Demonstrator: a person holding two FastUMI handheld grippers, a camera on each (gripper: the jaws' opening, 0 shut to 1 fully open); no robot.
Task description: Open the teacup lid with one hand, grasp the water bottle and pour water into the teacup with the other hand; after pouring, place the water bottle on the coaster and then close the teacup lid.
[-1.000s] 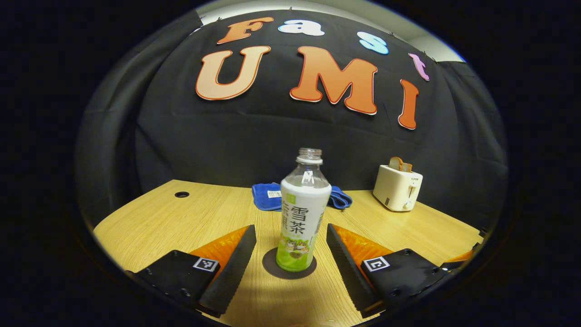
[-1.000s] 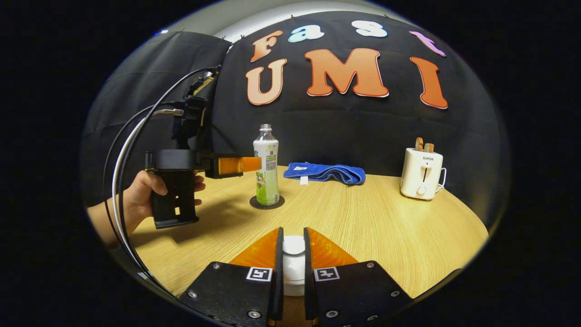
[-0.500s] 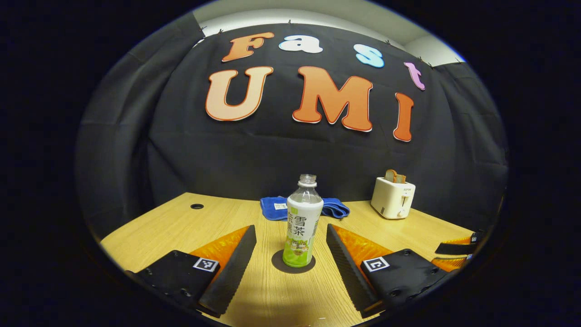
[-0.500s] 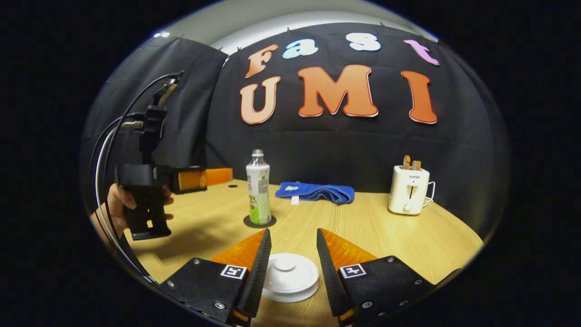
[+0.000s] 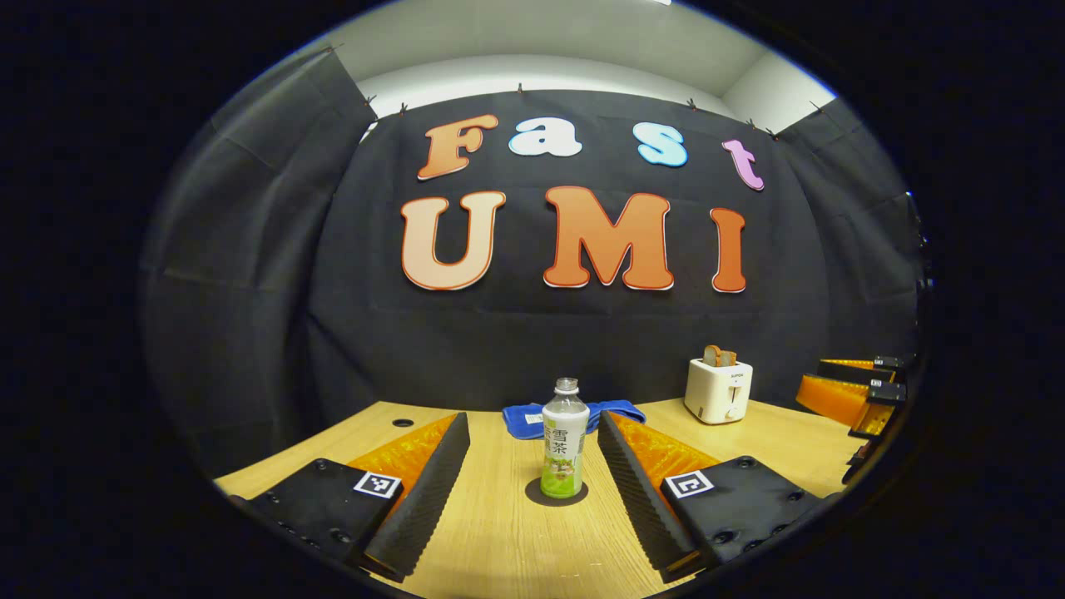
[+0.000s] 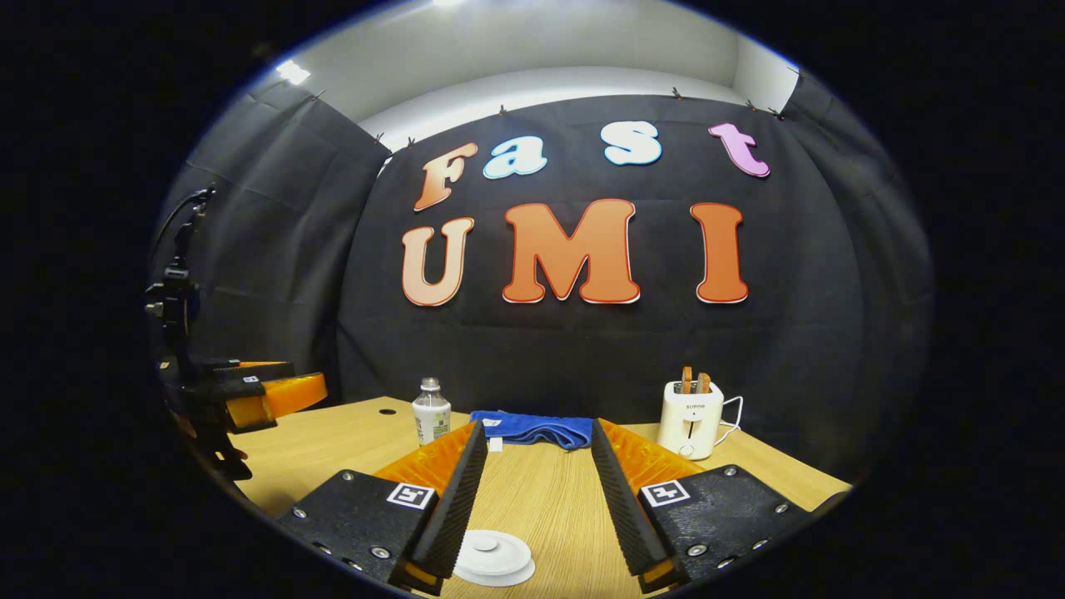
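Observation:
The water bottle (image 5: 565,441), uncapped with a green and white label, stands upright on the dark round coaster (image 5: 556,493) mid-table. My left gripper (image 5: 532,420) is open, well back from the bottle, its fingers (image 5: 424,491) either side of it. The white teacup lid (image 6: 493,556) with its knob lies low between my right gripper's open fingers (image 6: 449,507), touched by neither. The cup under the lid is hidden. My right gripper (image 6: 537,428) holds nothing. In the right gripper view the bottle (image 6: 431,412) stands farther off, with the left gripper (image 6: 250,395) at the left edge.
A blue towel (image 6: 532,428) lies at the back of the wooden table (image 6: 541,499). A white toaster (image 6: 691,408) with bread slices stands at the back right. The other gripper (image 5: 840,395) shows at the right edge of the left gripper view.
My right gripper opened, let go of the lid's knob and drew back and up. My left gripper pulled back from the bottle, which stayed on the coaster.

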